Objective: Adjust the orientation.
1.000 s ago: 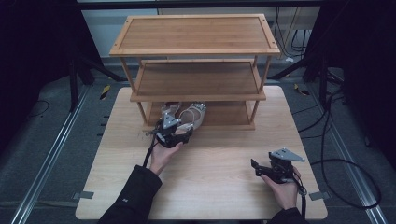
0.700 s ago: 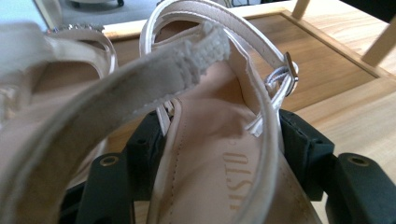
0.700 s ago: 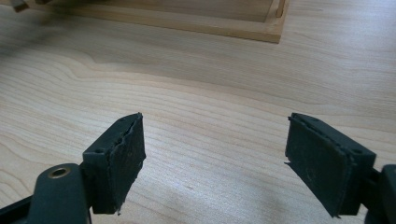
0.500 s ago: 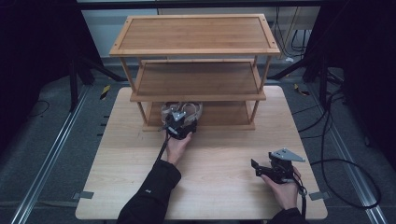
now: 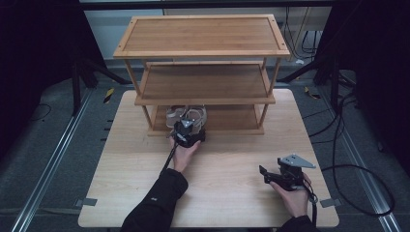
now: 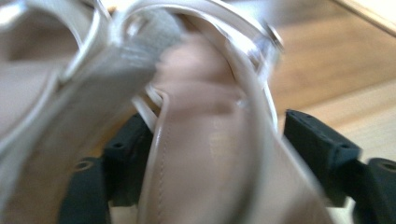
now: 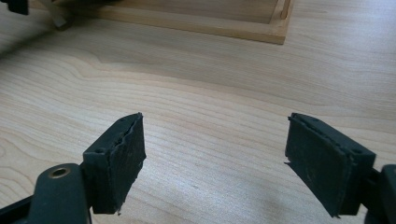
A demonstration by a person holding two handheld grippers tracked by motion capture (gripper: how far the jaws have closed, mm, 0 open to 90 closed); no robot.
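A beige strappy sandal lies at the front left of the bottom shelf of a three-tier wooden rack. My left gripper is right at the sandal, reaching in from the table side. In the left gripper view the sandal is blurred and sits between the two black jaws of the left gripper. They have just been opening, and the right-hand jaw stands a little off the sandal's edge. My right gripper is held over the table's front right, open with nothing between its jaws, as the right gripper view confirms.
The rack stands at the back of the light wooden table, and its top and middle shelves are bare. Black cables run over the floor to the right of the table. A metal rail runs along the floor on the left.
My left gripper has moved away from me and down with the sandal, to the front of the rack's bottom shelf. My right gripper has stayed where it was.
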